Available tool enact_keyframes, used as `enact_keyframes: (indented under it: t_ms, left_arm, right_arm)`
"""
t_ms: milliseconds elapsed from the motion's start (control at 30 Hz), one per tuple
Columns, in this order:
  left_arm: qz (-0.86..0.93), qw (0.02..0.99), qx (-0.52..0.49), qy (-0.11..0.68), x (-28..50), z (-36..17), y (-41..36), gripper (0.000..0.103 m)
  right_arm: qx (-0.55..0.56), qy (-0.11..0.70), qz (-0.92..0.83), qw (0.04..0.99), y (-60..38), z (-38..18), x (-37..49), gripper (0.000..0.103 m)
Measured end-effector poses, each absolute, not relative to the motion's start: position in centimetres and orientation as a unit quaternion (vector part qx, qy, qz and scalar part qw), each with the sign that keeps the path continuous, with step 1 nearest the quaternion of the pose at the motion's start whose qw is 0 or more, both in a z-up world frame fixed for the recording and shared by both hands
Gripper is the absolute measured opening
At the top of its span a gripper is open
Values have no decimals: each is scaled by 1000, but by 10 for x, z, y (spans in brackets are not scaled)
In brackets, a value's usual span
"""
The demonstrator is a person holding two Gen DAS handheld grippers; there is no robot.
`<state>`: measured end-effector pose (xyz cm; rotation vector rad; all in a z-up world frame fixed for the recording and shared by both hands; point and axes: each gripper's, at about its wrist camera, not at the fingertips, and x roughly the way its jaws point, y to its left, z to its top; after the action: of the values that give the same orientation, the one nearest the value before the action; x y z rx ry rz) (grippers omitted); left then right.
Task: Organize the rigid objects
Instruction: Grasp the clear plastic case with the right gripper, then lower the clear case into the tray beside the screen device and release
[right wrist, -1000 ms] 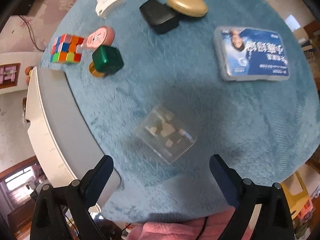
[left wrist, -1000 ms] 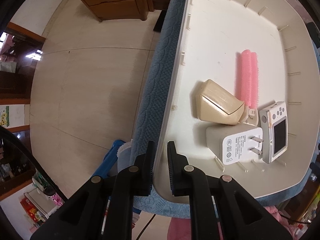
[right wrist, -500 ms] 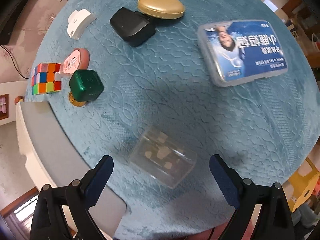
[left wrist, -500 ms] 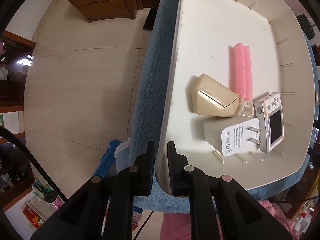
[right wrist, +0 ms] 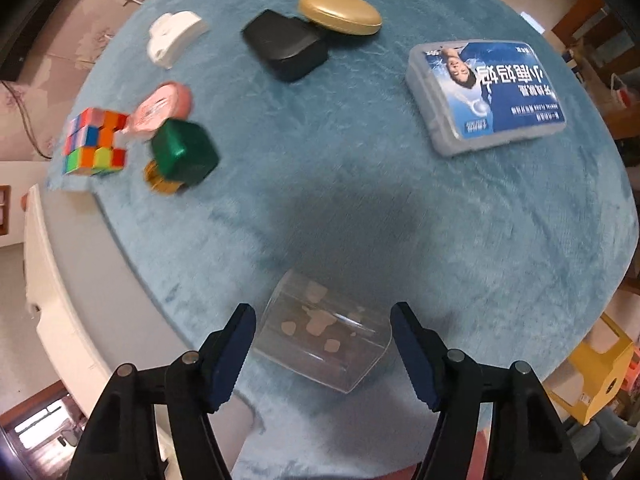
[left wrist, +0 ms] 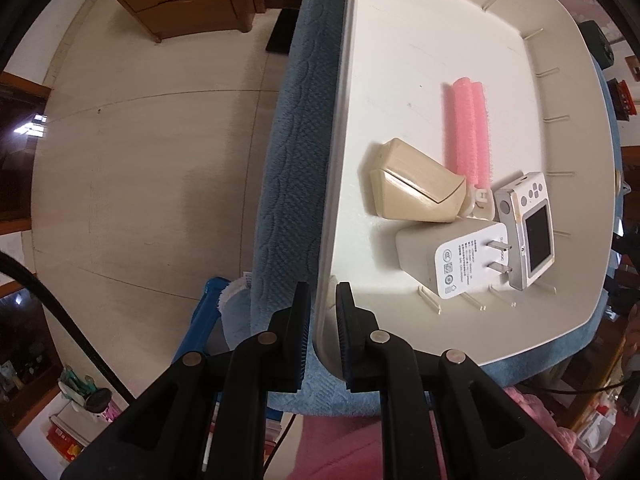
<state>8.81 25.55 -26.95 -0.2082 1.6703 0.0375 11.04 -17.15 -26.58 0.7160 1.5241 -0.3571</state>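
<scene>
The left gripper (left wrist: 322, 312) is clamped on the white tray (left wrist: 340, 160) rim; the right gripper (right wrist: 323, 338), closing, straddles the clear box (right wrist: 320, 344) without touching.

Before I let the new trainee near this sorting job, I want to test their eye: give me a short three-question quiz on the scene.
1. True or false: the left gripper grips the white tray by its rim.
2. What lies between the right gripper jaws? A) Rubik's cube B) clear plastic box C) gold oval case
3. Which pink item lies in the tray?

Key: 1 true. 2 B; the jaws are closing, not yet touching it. 3 the pink hair roller.
</scene>
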Motion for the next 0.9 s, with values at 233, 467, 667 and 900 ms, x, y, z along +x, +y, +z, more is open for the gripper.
enact_keyframes:
  t_ms: [233, 467, 667, 900]
  left_arm:
    - [-13, 664, -90, 742, 92, -274, 259, 13]
    - [-40, 661, -65, 747, 96, -279, 255, 13]
    - [-57, 661, -40, 747, 98, -280, 246, 13]
    - [-70, 671, -29, 737, 102, -278, 241, 12]
  right_arm:
    - [372, 644, -106, 660, -145, -222, 97, 70]
    - [359, 608, -59, 706, -115, -187, 102, 70]
    - [317, 583, -15, 748, -86, -171, 100, 70]
    - [256, 564, 45, 784, -43, -160, 98, 71]
